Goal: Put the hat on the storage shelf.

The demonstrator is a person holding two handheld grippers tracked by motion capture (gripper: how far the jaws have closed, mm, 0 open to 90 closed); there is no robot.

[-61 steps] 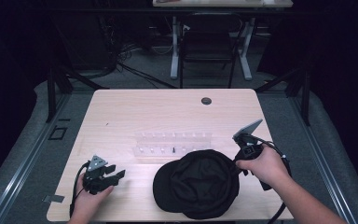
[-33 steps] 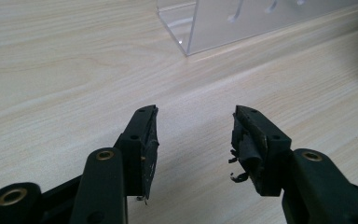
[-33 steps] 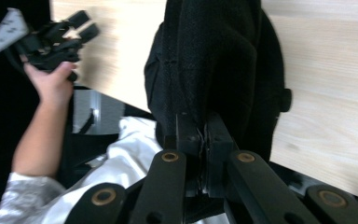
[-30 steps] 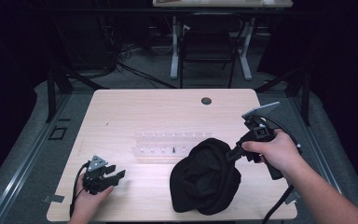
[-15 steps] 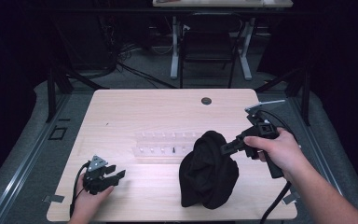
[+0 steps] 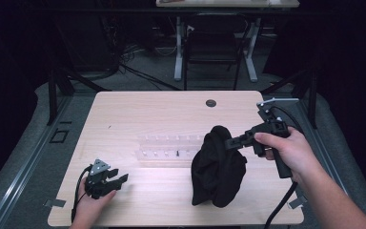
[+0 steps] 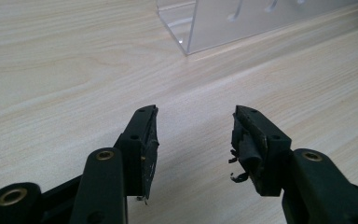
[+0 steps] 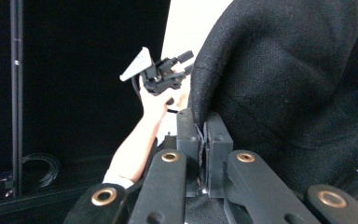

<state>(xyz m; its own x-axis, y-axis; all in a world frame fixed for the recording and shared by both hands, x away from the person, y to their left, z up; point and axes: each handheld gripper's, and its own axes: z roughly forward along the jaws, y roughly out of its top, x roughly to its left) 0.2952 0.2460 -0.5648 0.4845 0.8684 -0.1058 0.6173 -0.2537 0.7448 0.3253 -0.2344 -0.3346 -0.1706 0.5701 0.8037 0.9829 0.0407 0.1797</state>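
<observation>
Nearest, the left gripper (image 6: 106, 179) rests on the bench (image 6: 138, 112) w/ fingers apart, empty. Right gripper (image 6: 232, 141) has its fingers pinched on the black hat (image 6: 218, 168), lifted by one edge, lower end on the bench – soft, light, floppy; the edge looks the best hold. Beyond, a clear rack (image 6: 169, 146).

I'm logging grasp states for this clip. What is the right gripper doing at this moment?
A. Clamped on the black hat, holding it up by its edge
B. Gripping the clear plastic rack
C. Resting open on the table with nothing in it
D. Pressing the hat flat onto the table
A: the right gripper has its jaws shut on the edge of the black hat, which hangs down bunched toward the table.
</observation>
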